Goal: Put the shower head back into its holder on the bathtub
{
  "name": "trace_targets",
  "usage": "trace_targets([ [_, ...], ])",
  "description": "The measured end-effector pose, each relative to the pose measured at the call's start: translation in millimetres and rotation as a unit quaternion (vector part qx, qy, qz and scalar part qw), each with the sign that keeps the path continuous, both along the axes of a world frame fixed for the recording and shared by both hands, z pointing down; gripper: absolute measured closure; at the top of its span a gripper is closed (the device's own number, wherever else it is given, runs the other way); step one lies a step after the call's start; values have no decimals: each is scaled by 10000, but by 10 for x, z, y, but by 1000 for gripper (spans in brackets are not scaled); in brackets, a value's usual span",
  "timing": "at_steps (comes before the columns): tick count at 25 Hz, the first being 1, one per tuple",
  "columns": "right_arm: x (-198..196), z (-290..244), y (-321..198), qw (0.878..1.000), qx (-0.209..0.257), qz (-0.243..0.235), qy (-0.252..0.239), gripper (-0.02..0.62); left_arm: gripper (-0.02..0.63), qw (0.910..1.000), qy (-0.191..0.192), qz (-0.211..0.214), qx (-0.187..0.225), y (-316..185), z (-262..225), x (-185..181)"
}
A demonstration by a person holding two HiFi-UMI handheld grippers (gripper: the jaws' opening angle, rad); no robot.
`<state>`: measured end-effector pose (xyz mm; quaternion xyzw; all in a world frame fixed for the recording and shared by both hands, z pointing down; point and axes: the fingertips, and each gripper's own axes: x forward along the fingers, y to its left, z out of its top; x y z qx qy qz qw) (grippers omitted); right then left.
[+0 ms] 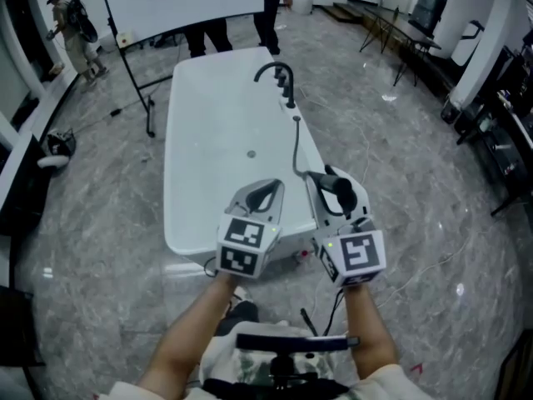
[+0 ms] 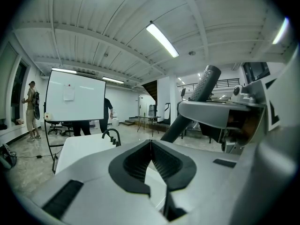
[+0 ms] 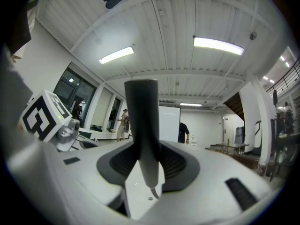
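You're getting bright, even light from ceiling tubes [image 2: 161, 40] overhead; they're blowing out to pure white in both gripper views. Shadows are falling soft & faint. The white bathtub [image 1: 208, 132] is washing out a bit, and the marble floor [image 1: 100, 215] is throwing small glints. Fisheye is bending straight lines & blackening the corners. Whatever's nearest each lens is blurring; bg is reading fairly sharp.
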<state>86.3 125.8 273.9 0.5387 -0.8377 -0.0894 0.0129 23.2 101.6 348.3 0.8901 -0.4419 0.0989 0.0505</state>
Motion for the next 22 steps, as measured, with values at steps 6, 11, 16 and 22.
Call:
trace_targets([
  [6, -45, -237, -314, 9994, 245, 146, 196, 442, 591, 9999, 20, 164, 12, -341, -22, -84],
  [11, -95, -486, -588, 9978, 506, 235, 347, 442, 591, 9995, 32, 313, 20, -619, -21, -132],
  [16, -232, -671, -886, 9961, 661, 316, 500, 442, 591, 9991, 91, 402, 52, -921, -72, -279],
  [22, -342, -975, -1195, 9938, 825, 397, 629, 442, 591, 9985, 153, 511, 103, -1194, -192, -432],
])
